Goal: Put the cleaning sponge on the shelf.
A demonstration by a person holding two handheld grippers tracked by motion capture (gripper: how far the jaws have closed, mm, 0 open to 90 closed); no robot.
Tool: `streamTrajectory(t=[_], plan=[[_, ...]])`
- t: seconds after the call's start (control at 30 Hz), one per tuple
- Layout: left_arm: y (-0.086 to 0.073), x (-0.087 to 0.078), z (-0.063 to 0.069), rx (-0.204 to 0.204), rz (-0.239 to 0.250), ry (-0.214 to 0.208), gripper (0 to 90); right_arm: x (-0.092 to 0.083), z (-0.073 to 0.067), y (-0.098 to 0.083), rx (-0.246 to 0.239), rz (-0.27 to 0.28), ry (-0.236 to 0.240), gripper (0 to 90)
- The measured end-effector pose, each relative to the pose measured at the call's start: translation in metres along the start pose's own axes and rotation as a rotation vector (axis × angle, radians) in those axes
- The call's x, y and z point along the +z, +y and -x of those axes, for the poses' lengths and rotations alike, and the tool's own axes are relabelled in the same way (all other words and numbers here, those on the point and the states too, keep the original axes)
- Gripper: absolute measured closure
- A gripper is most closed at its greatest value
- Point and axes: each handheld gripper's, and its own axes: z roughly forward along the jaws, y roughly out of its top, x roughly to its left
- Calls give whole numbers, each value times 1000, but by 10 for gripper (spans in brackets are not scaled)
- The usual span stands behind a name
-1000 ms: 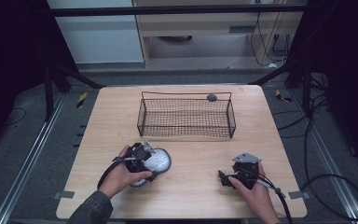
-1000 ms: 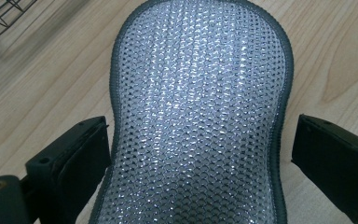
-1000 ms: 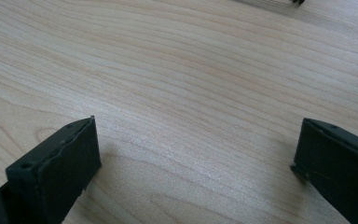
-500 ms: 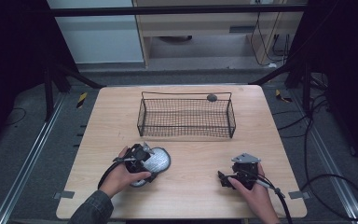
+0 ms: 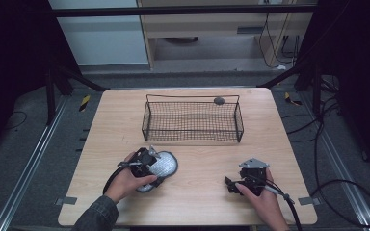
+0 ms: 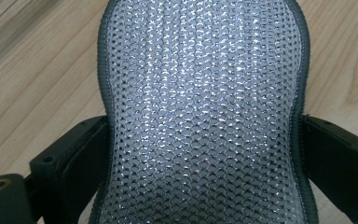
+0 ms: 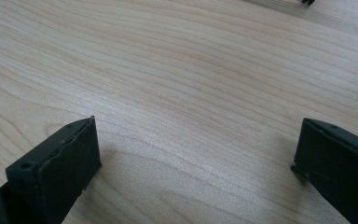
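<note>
Gripping mesh pad (image 6: 200, 116) edges, left tool (image 6: 200, 154).

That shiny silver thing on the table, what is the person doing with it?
A person holds a gripper in each hand at a wooden table. The left gripper has its two jaws pressed against the sides of a shiny mesh pad with a dark edge, which lies on the table near the front. The right gripper is open over bare wood, holding nothing. Farther back stands a black wire basket.
</note>
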Motion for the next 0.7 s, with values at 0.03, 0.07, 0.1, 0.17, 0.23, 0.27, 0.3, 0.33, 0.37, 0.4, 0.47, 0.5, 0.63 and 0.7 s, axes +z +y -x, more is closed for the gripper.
streamTrajectory(t=[0.03,0.07,0.1,0.17,0.23,0.27,0.3,0.33,0.37,0.4,0.47,0.5,0.63,0.7], plan=[[1,-1,1,7,5,0,45,0,0,0,-3,1,0,4],[2,-3,2,14,8,3,46,0,0,0,-3,2,0,4],[2,-3,2,14,8,3,46,0,0,0,-3,2,0,4],[4,-7,4,25,19,8,47,0,0,0,-3,2,0,4],[6,-11,6,39,35,9,48,0,0,0,-4,2,0,4],[8,-14,7,47,40,17,48,0,0,0,-4,2,0,4],[9,-16,8,53,43,23,49,0,0,0,-2,2,1,4],[12,-20,9,75,47,46,49,-1,-1,0,10,-1,7,4],[13,-22,10,82,54,50,49,-1,-1,0,9,-2,7,4],[14,-24,10,90,60,54,50,0,-1,0,9,-1,7,4],[17,-28,11,108,67,64,51,0,-1,0,10,-2,7,4],[18,-29,12,113,73,67,52,-1,-1,0,10,-2,7,4],[23,-34,12,137,82,101,53,-1,-1,0,10,-2,7,4],[24,-35,12,142,84,107,54,0,-1,0,9,-1,7,4]])
